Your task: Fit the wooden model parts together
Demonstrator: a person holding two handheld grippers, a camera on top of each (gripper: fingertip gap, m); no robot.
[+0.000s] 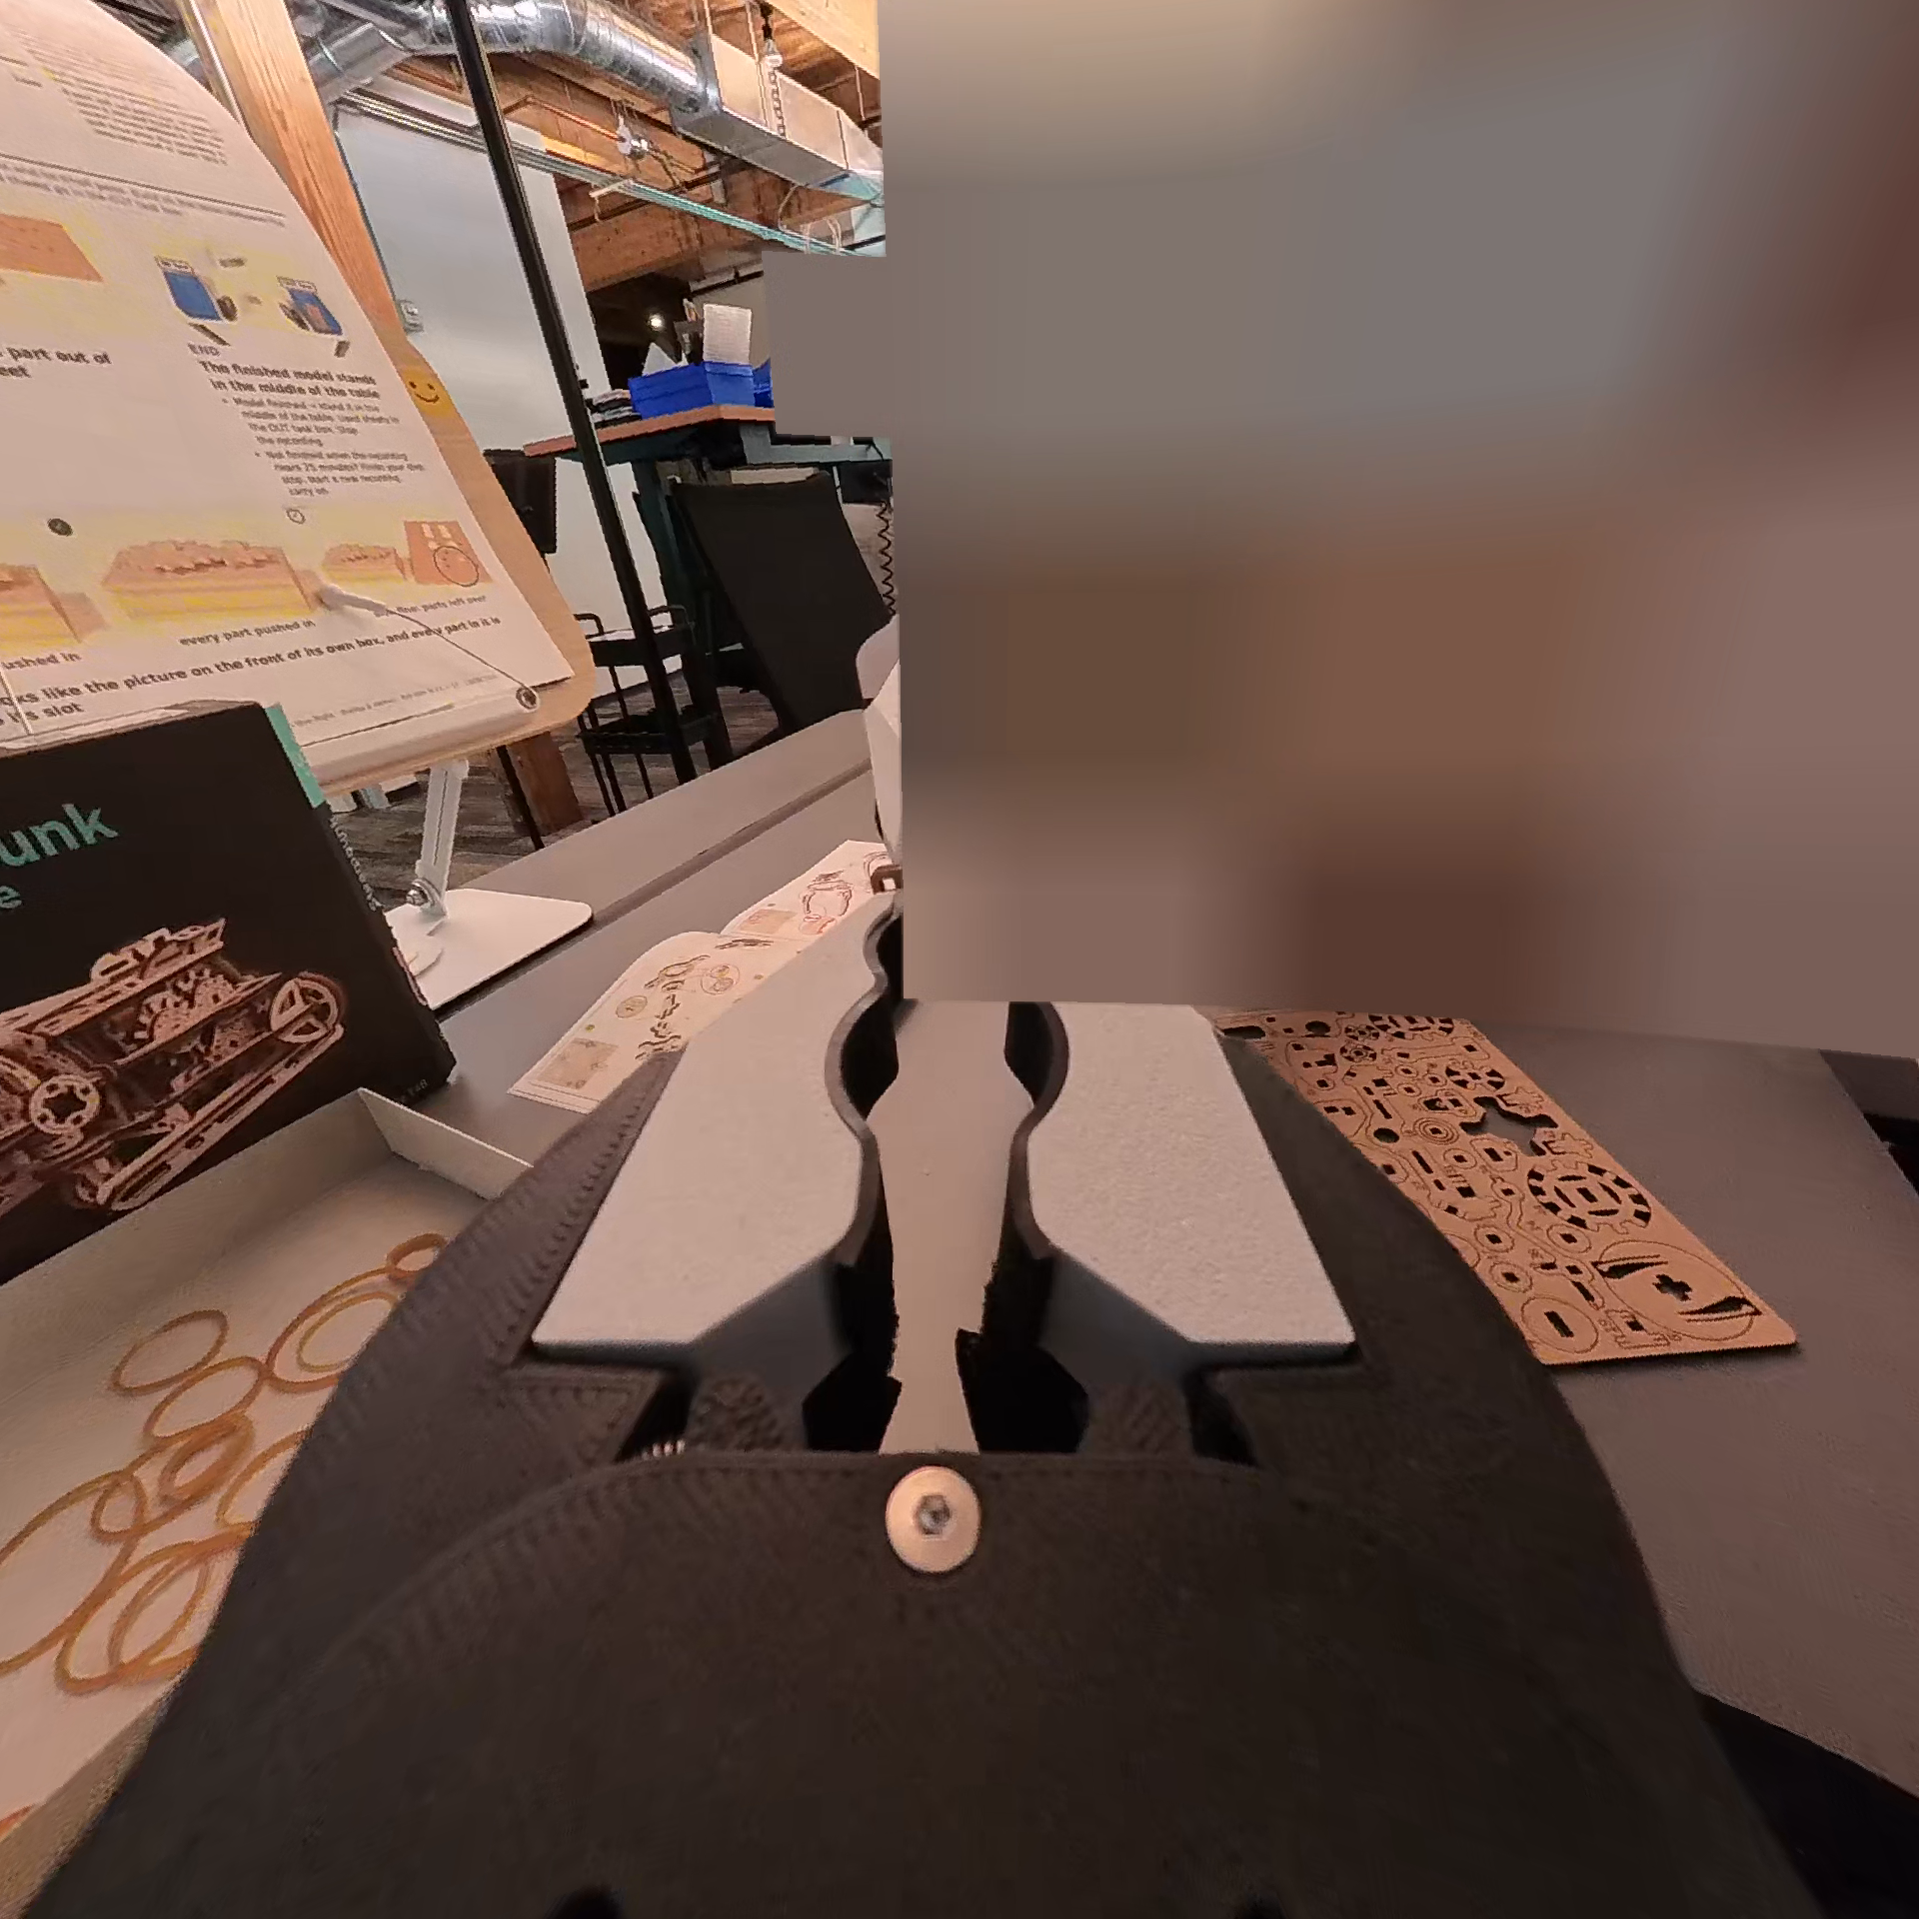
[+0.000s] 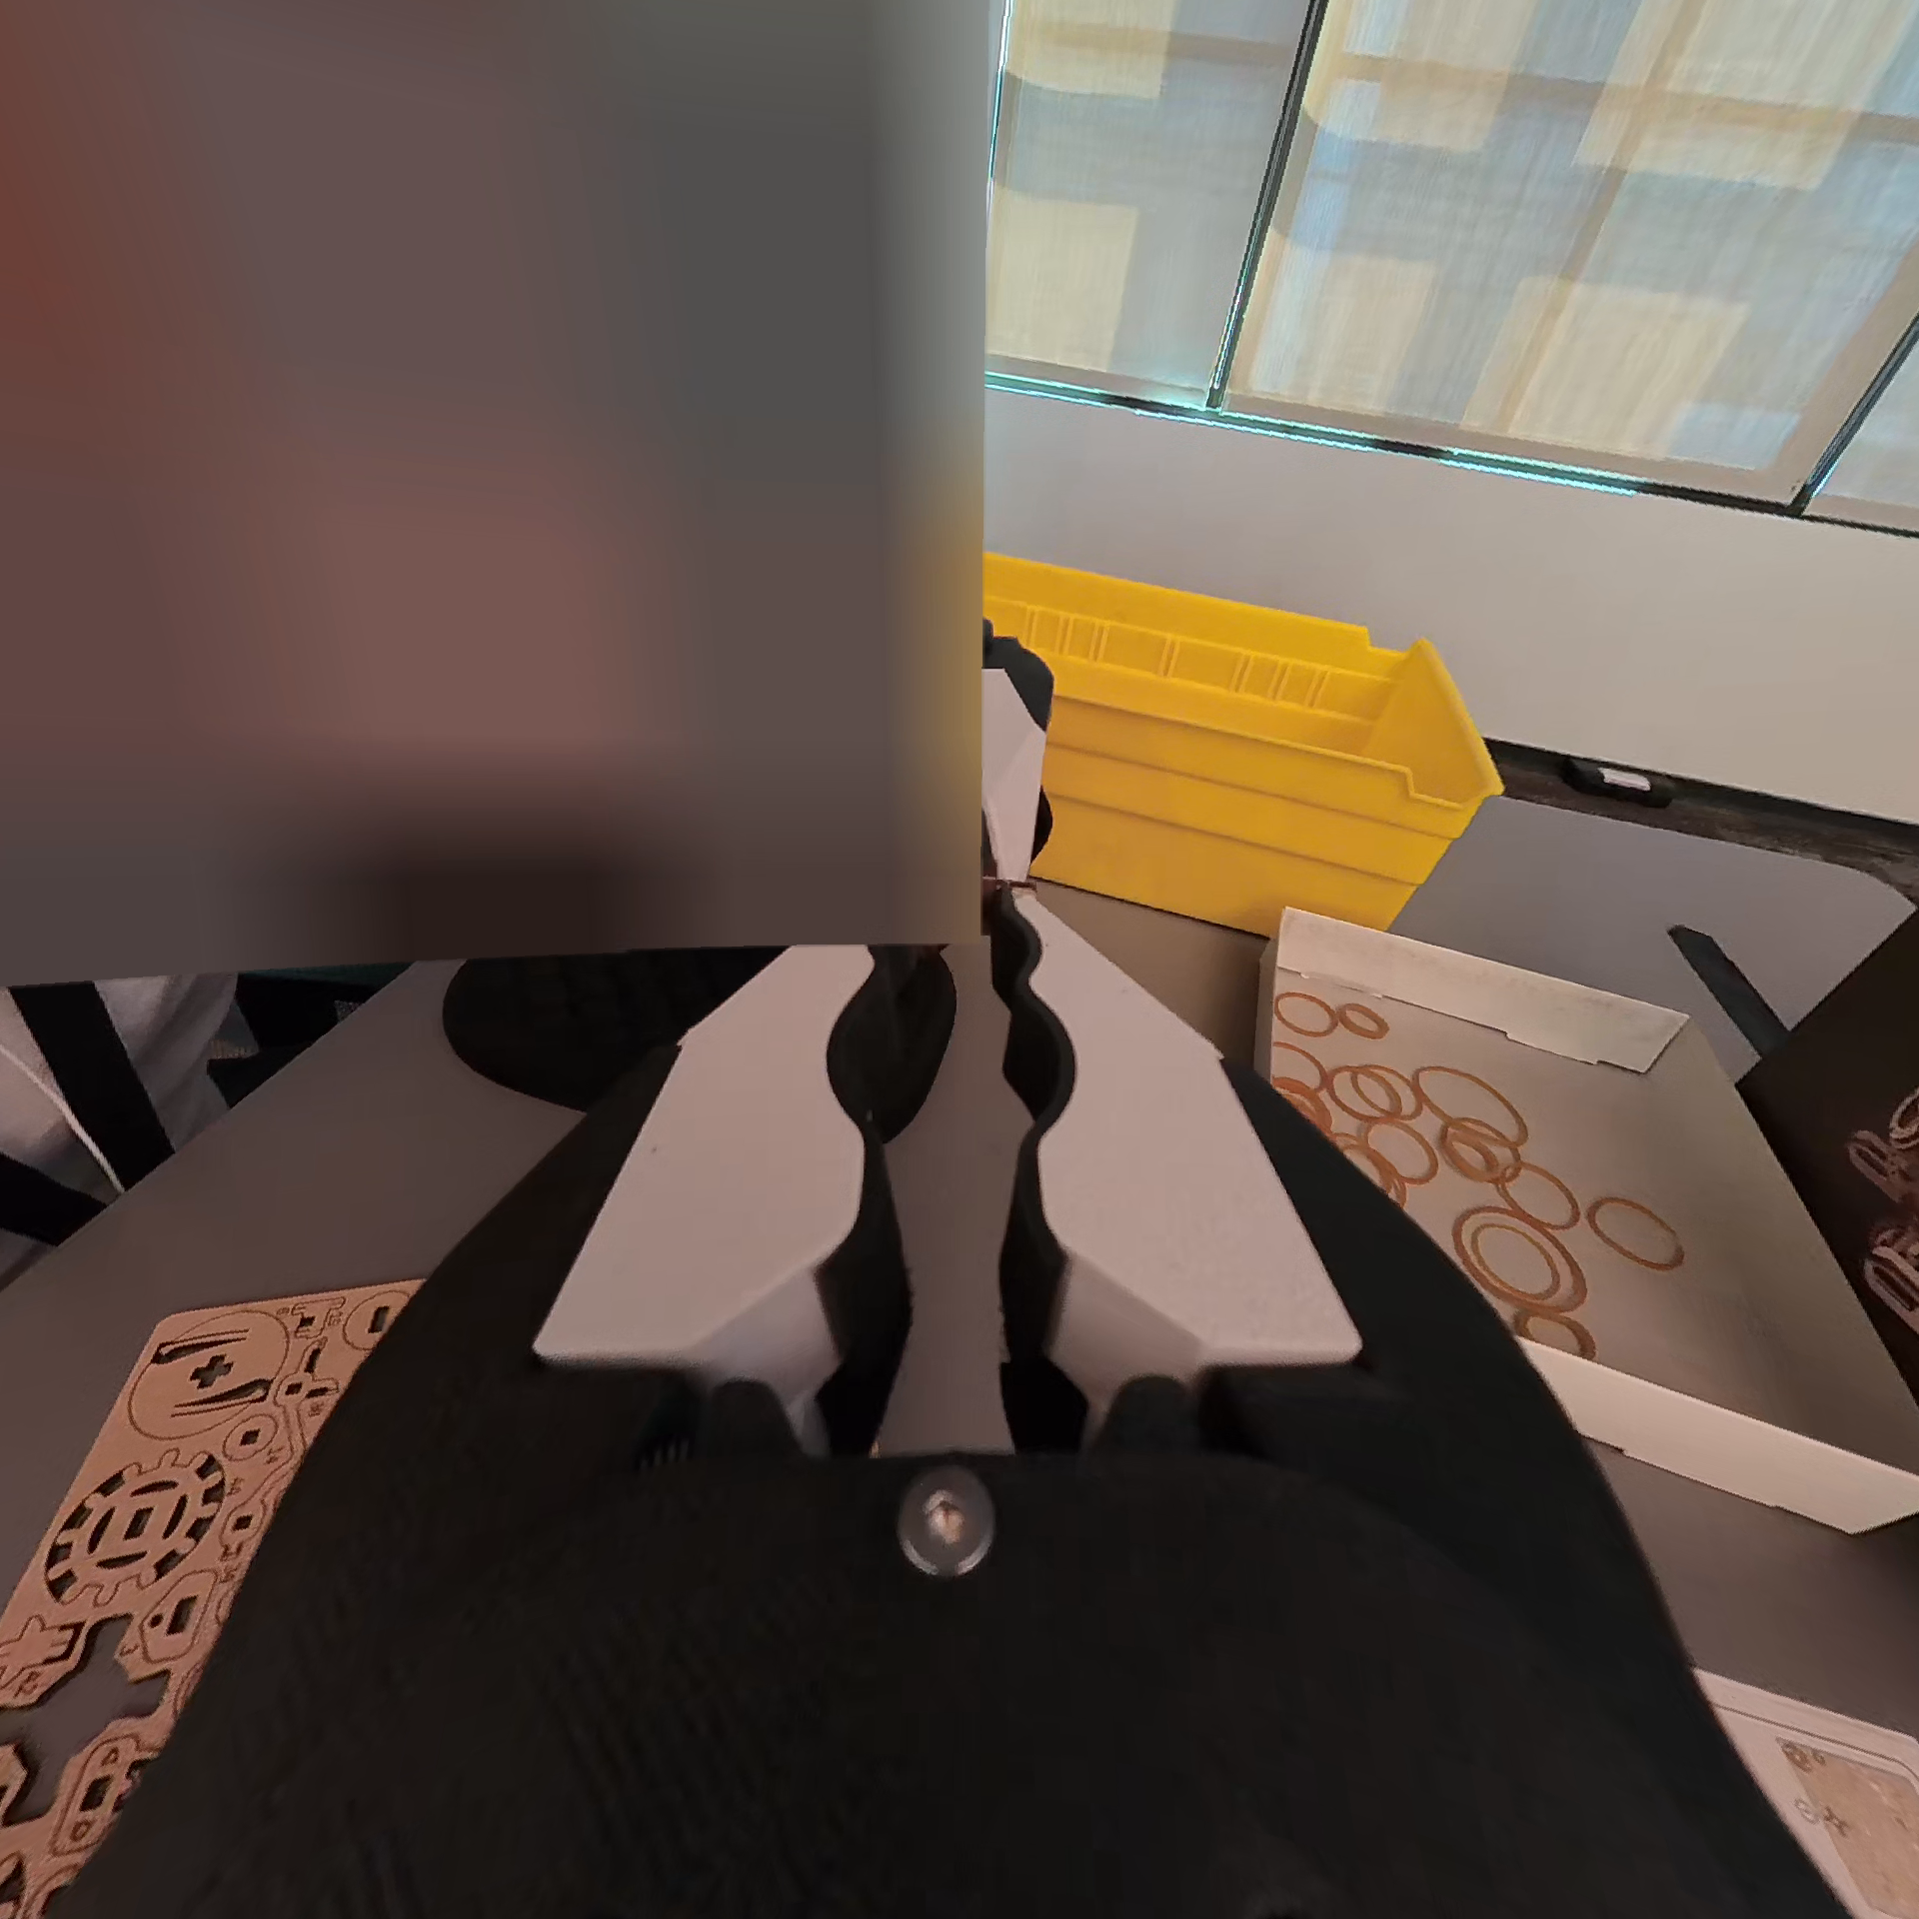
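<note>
A laser-cut wooden sheet (image 1: 1506, 1184) with several parts punched out lies flat on the grey table, right of my left gripper (image 1: 950, 1012). It also shows in the right wrist view (image 2: 156, 1506), at lower left. My left gripper's fingertips are hidden behind a blurred patch, with a narrow gap showing lower down. My right gripper (image 2: 992, 914) has its fingers drawn almost together, and a small brown wooden bit (image 2: 1003, 884) shows at the tips. A white finger of the other gripper (image 2: 1012, 768) stands just beyond it.
A black model box (image 1: 187, 987) stands at left behind a white tray (image 1: 447, 1142) of rubber bands (image 2: 1454, 1142). An instruction booklet (image 1: 706, 987) lies on the table, and an instruction sheet on a stand (image 1: 260, 415) rises behind. A yellow bin (image 2: 1246, 748) sits at the table's far edge. Only a small space, under 4 cm, lies between the two pairs of fingers.
</note>
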